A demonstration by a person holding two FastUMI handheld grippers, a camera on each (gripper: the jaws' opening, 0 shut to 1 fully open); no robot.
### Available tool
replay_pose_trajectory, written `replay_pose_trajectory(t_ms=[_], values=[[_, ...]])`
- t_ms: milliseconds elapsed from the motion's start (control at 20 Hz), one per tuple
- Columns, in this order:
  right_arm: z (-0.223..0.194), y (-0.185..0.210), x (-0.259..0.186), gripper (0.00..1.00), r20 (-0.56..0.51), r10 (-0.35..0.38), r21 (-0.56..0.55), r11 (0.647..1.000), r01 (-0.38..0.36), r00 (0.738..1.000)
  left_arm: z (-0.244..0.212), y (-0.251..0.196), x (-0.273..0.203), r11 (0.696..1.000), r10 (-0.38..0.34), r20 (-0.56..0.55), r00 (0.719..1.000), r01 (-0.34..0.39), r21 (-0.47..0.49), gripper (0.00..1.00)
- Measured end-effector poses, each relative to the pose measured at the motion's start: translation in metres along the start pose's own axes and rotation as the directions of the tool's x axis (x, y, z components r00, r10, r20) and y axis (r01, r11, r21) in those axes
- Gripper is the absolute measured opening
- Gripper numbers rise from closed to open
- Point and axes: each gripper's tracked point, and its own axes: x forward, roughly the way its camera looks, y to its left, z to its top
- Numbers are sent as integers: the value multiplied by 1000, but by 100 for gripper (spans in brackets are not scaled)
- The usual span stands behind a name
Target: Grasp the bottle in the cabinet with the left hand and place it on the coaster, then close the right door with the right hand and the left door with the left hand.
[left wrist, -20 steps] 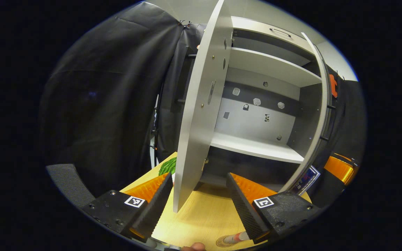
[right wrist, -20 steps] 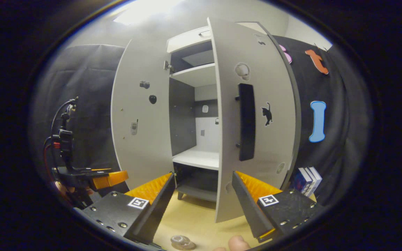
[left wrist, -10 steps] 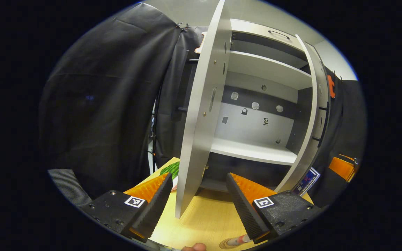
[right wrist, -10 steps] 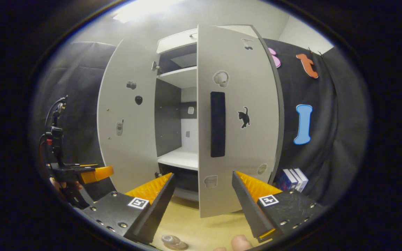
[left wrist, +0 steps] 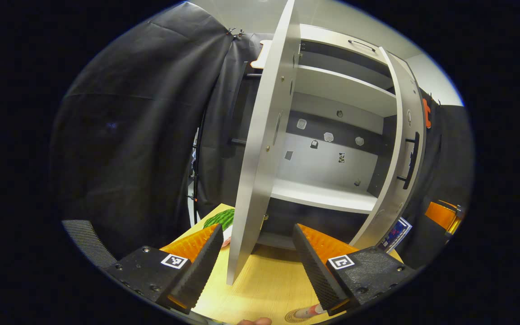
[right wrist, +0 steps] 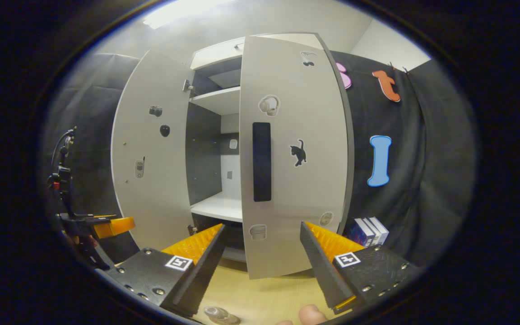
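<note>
My right fingers (right wrist: pixel 260 253) are spread and hold nothing; the right door (right wrist: pixel 294 153) stands upright just ahead, half shut. Left fingers (left wrist: pixel 257 253) also spread, straddling the left door (left wrist: pixel 260 149) edge. Bottle (left wrist: pixel 307 311) lies on the coaster (left wrist: pixel 294 315).

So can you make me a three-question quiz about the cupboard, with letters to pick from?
1. Where is the bottle?
A. on the cabinet's middle shelf
B. on the coaster on the table
C. between the left tool's fingers

2. What colour is the handle on the right door?
A. black
B. red
C. white

3. How is the left door standing?
A. shut flat
B. taken off
C. swung wide open

Answers: 1 B, it lies at the bottom of the left gripper view on the round coaster. 2 A, a dark bar on the pale door. 3 C, the shelves show behind it.
</note>
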Motion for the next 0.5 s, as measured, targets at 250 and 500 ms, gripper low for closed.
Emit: replay_pose_trajectory(t_ms=[250,500], values=[[-3,5,3,94,-1,-11,-3,1000,11,1000,4,5,10,1000,-13,2,1000,13,1,98],[-6,6,7,99,-6,-19,0,1000,19,1000,8,6,13,1000,-26,8,1000,26,2,97]])
